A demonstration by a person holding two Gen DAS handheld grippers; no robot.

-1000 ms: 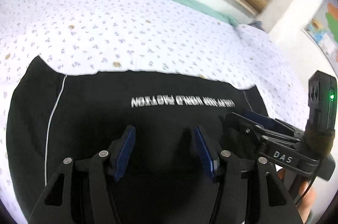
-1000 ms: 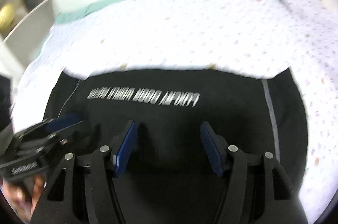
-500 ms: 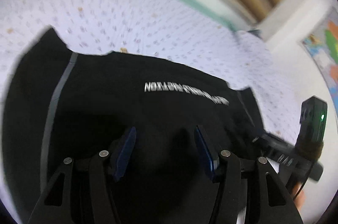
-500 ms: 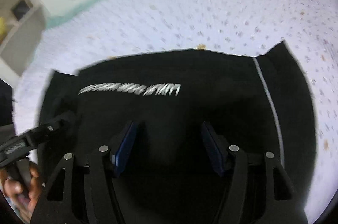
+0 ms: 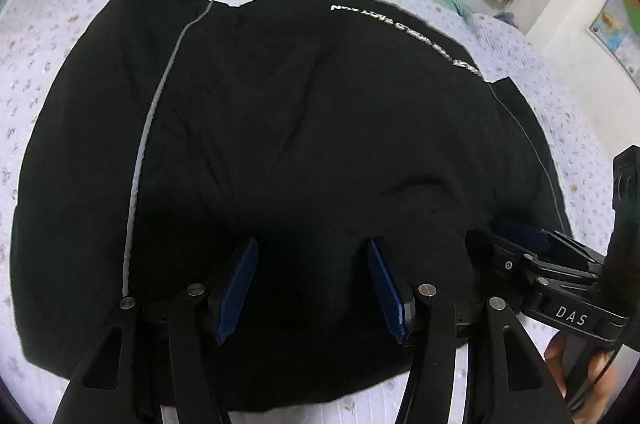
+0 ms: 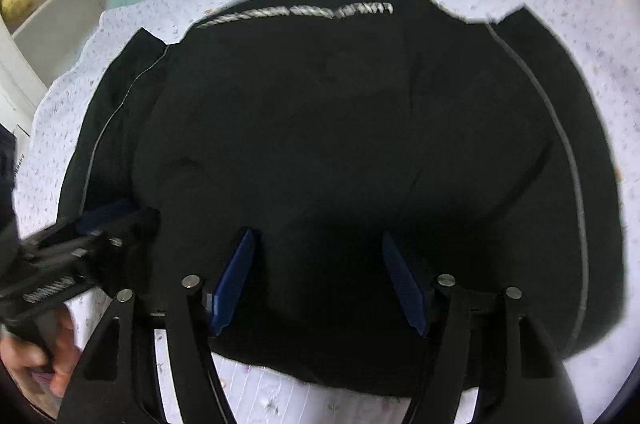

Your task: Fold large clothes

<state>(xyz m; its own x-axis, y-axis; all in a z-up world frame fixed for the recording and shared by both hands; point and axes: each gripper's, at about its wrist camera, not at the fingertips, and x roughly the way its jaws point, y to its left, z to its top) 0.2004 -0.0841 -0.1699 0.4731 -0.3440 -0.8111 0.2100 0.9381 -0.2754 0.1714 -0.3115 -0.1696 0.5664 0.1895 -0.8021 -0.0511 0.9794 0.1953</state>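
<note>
Black garment (image 5: 312, 143) on bedspread (image 5: 48, 71), beneath both parted hand-held grippers (image 5: 312, 284)

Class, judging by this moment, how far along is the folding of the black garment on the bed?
Done: the black garment lies spread on the bedspread, white lettering at its far edge. In hand: the left gripper and right gripper hang open over its near hem, gripping nothing. Left: grasping and, apparently, all the folding.
</note>
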